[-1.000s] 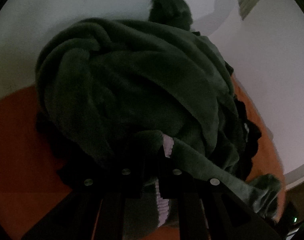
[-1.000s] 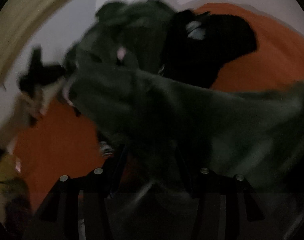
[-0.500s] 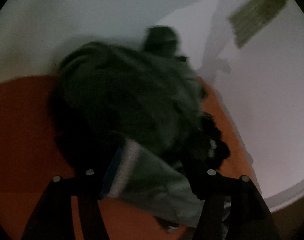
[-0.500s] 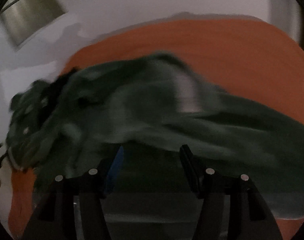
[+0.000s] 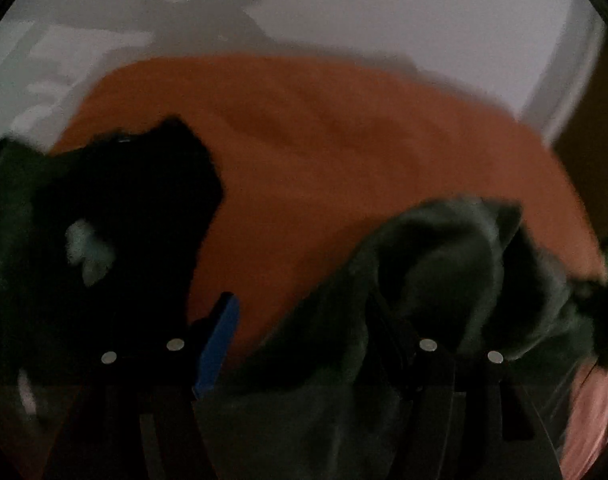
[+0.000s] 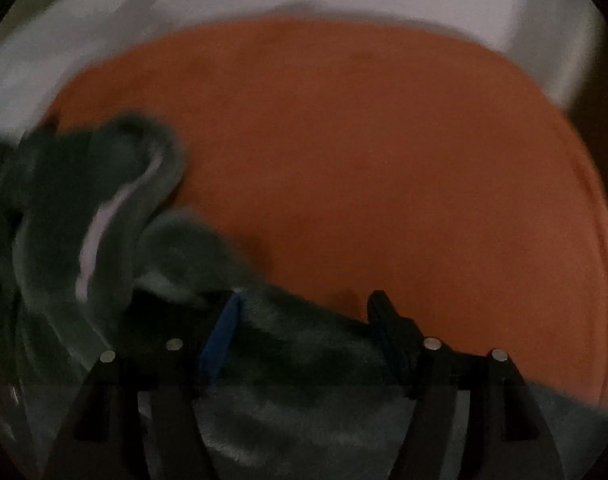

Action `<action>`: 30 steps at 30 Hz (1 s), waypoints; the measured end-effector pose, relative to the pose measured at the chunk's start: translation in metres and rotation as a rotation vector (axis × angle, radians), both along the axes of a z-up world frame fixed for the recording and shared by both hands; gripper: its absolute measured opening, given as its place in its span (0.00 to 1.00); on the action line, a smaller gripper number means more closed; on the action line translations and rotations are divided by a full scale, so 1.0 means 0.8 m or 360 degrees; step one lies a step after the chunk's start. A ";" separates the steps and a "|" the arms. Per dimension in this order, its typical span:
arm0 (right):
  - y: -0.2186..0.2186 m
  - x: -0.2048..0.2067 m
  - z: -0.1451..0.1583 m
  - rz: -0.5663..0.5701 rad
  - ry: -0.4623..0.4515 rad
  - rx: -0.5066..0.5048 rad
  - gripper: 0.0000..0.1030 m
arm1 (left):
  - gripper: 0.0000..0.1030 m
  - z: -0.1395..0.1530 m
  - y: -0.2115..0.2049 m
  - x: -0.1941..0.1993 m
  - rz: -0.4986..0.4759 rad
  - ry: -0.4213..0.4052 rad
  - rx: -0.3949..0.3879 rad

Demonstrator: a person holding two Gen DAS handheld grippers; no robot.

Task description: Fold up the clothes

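Left wrist view: black garment [image 5: 116, 216] at orange surface's [image 5: 343, 152] left edge; green fleece garment [image 5: 443, 272] lower right.
Left tool [image 5: 304, 336]: jaws opening, fleece draped over right finger, not pinched.
Right tool [image 6: 304, 320]: jaws opening, fleece [image 6: 288, 344] lying between, unpressed.
Progress: unfolded, bunched; spreading remains.
Pose: both tools tilted steeply downward.
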State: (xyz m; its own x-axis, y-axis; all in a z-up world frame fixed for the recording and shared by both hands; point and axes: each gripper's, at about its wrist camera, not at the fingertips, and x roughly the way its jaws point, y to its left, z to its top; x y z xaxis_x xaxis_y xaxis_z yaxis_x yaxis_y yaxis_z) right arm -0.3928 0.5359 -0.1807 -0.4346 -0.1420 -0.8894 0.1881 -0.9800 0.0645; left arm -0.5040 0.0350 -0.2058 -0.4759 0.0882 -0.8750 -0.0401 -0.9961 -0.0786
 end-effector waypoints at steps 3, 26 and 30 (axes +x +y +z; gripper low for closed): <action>-0.013 -0.007 -0.009 0.0191 -0.0015 -0.0039 0.20 | 0.65 -0.028 0.012 -0.028 -0.0173 -0.0189 -0.0065; 0.072 -0.027 0.018 -0.0186 0.0119 -0.0069 0.06 | 0.13 -0.031 -0.014 -0.123 -0.0178 -0.0365 -0.0204; 0.060 -0.046 0.018 -0.0175 0.0025 -0.0017 0.16 | 0.49 -0.070 0.015 -0.131 -0.0220 -0.0505 -0.0303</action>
State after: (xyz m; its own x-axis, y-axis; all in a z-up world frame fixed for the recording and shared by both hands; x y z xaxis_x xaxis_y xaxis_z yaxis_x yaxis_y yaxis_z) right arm -0.4295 0.5841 -0.1661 -0.4618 -0.1024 -0.8811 0.0807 -0.9940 0.0732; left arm -0.6085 0.0471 -0.2617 -0.1740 -0.0459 -0.9837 -0.1781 -0.9810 0.0773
